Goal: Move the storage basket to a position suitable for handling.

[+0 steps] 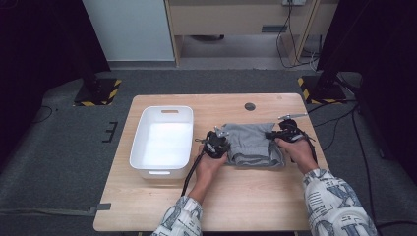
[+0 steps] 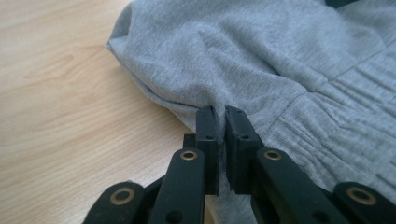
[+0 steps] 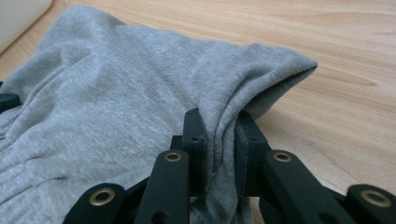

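— So, what's on the table (image 1: 162,206)?
— One grey garment (image 1: 253,142), folded, toward the right edge; one white bin (image 1: 162,140) toward the left edge; two grippers.
— And the grips?
— Left gripper (image 2: 222,114) pinches the garment's left hem; right gripper (image 3: 217,121) clamps a right-side fold.

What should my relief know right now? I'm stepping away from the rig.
Left gripper: shut on the left edge of the folded grey garment.
Right gripper: shut on a thicker bunch of its right edge.
The garment lies folded on the wooden table, right of the white bin.
Done: folding, both edges gripped.
Left: probably lift it and lay it in the bin.
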`<state>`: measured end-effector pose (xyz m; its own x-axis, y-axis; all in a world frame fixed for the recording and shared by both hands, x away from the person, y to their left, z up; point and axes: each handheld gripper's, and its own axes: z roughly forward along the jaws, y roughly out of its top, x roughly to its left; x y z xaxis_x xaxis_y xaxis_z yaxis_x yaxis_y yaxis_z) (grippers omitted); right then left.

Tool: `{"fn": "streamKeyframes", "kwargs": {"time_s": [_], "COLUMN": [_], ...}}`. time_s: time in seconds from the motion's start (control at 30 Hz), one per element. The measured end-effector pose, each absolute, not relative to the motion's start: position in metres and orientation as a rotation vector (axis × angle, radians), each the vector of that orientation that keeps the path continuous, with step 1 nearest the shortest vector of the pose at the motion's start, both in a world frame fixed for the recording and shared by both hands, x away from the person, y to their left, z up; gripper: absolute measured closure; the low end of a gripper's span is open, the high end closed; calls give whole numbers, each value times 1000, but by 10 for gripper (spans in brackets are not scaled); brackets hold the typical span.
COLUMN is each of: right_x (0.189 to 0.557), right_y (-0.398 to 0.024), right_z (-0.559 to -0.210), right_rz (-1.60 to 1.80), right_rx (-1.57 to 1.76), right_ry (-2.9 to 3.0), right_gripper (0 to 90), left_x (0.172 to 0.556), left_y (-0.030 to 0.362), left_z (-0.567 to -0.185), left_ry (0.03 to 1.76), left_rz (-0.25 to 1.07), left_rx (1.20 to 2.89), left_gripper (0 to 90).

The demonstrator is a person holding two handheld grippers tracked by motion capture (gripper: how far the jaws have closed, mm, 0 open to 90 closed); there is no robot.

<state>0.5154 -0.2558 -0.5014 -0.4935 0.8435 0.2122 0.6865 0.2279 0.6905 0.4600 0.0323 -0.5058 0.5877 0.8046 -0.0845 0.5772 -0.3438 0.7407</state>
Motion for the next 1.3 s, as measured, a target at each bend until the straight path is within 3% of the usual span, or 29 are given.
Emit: {"fn": "streamKeyframes", "kwargs": {"time_s": [0.77,1.3], "right_x": [515,529], "right_y": [-246,-240], "right_z": [-462,-439], "right_rz": [1163,1162], "right_rx": [1396,1402], "right_ry": [2255,2234], "right_gripper": [783,785], "left_x": [456,475], "left_y": [41,45], "left_z": [-461,-437], "left_ry": [1048,1019], "left_rz": [430,424], "left_rx": [2032,2043], "left_gripper": [852,853]}}
